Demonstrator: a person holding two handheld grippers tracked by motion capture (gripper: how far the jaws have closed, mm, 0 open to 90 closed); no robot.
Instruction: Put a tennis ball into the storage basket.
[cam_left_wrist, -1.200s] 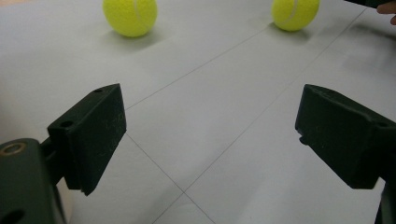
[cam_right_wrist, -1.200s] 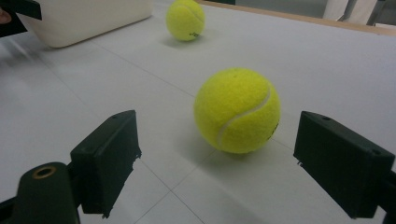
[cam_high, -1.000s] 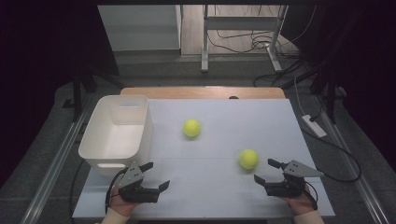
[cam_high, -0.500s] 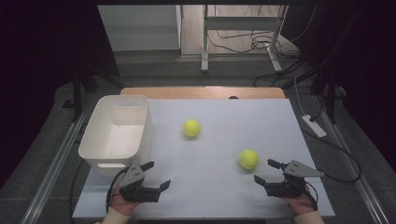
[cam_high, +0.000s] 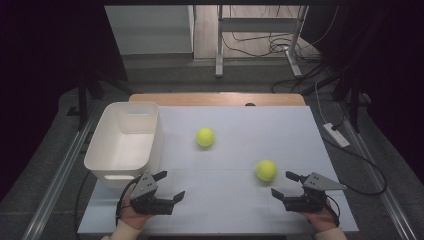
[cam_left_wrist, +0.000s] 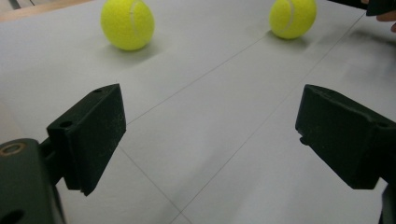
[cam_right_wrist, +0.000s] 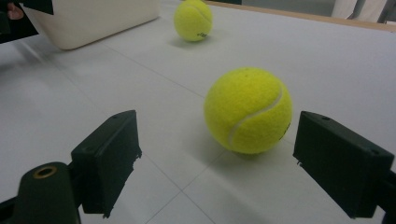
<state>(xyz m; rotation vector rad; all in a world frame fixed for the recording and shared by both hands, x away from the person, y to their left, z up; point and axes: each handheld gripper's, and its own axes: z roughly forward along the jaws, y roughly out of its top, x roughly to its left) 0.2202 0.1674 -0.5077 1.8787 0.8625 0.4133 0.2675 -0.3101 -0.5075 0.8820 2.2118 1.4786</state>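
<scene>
1. The right tongs (cam_high: 286, 184) rest at the worktop's near right corner, jaws spread wide with nothing between the pads. In the right gripper view the nearer tennis ball (cam_right_wrist: 248, 110) sits just ahead of the gap, closer to the right-hand jaw than to the middle.
2. The left tongs (cam_high: 169, 186) lie by the near edge toward the left corner, jaws likewise apart and holding nothing. They sit just in front of the white bin (cam_high: 123, 145), near its front wall.
3. Risk one, as I judge it: a ball rolls at the slightest nudge. If the right tongs go forward off-centre, one jaw would likely strike first and knock the ball away across the worktop (cam_high: 300, 135), perhaps toward the right edge.
4. Risk two: closing on the curved felt above or below the widest part may squeeze the ball out of the pads (a round thing gives little purchase).
5. Risk three: the left tongs could clip the bin's wall when lifting and shove it along the left edge.
6. The farther tennis ball (cam_high: 205, 137) lies near the worktop's middle, well apart from both tongs.
7. Count: two tongs, two tennis balls, one bin (empty, as far as its inside shows).
</scene>
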